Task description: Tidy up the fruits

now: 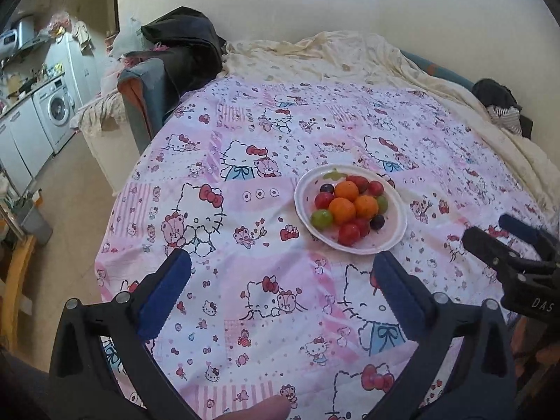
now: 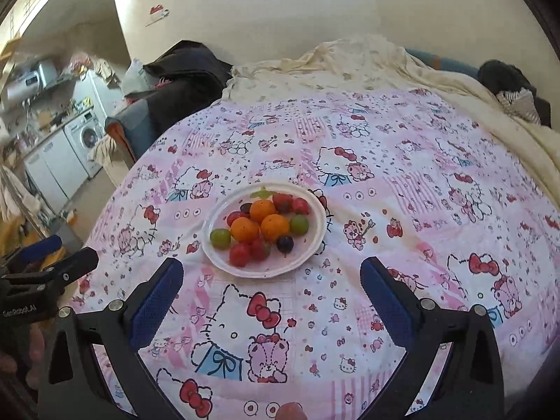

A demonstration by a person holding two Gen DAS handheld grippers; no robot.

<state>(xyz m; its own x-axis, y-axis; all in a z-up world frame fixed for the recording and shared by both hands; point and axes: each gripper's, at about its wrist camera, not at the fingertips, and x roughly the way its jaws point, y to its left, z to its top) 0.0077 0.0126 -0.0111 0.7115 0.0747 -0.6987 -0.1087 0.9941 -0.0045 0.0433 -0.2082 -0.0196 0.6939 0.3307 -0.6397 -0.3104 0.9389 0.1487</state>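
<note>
Cartoon-print bedspread (image 1: 245, 280) bears a white plate (image 1: 395, 241) of mixed fruit (image 1: 344, 206); both tongs gape wide, empty.

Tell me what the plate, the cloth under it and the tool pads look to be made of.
Plate: probably thin disposable plastic or paper; matte white, with a thin rim.
Cloth: soft printed cotton-like fabric; it creases and carries a cartoon cat pattern.
Pads: likely blue rubber; the surface is dotted and dull.

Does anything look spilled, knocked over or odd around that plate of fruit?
Nothing stands out. All the fruit sits heaped inside the white plate: oranges, green grapes, red and dark ones. None has rolled onto the pink cartoon cloth.
</note>
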